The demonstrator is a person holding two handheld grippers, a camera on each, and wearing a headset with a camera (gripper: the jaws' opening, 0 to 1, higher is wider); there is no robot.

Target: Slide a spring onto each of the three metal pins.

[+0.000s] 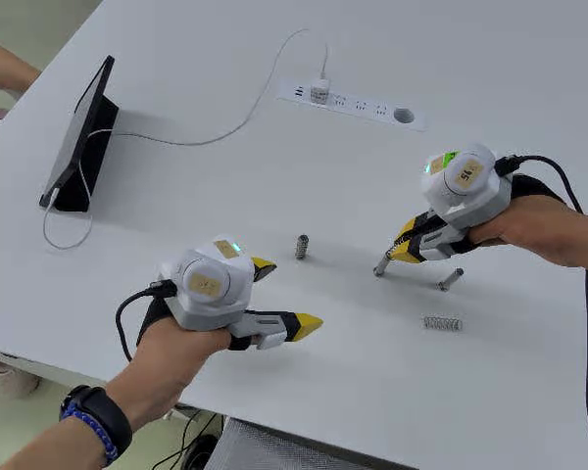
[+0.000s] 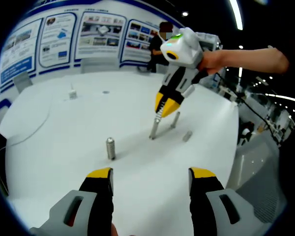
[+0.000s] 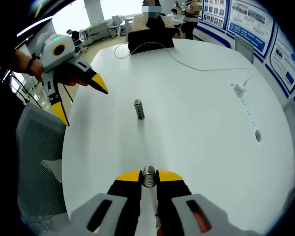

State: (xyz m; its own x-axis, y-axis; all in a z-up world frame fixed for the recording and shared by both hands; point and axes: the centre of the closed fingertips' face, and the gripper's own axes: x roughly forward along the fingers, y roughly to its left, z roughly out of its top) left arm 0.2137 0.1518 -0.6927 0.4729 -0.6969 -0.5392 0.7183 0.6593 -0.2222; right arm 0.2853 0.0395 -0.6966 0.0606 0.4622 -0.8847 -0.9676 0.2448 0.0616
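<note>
Clamping a spring [image 3: 148, 176], right gripper [image 1: 404, 250] sits inboard; left gripper [image 1: 287, 294] gapes near table [image 1: 392, 401] edge.

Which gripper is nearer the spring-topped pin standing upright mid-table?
Left. The left gripper, open, sits just beside the upright pin, which stands ahead of its jaws. The right gripper, shut on a second pin, is farther away.
</note>
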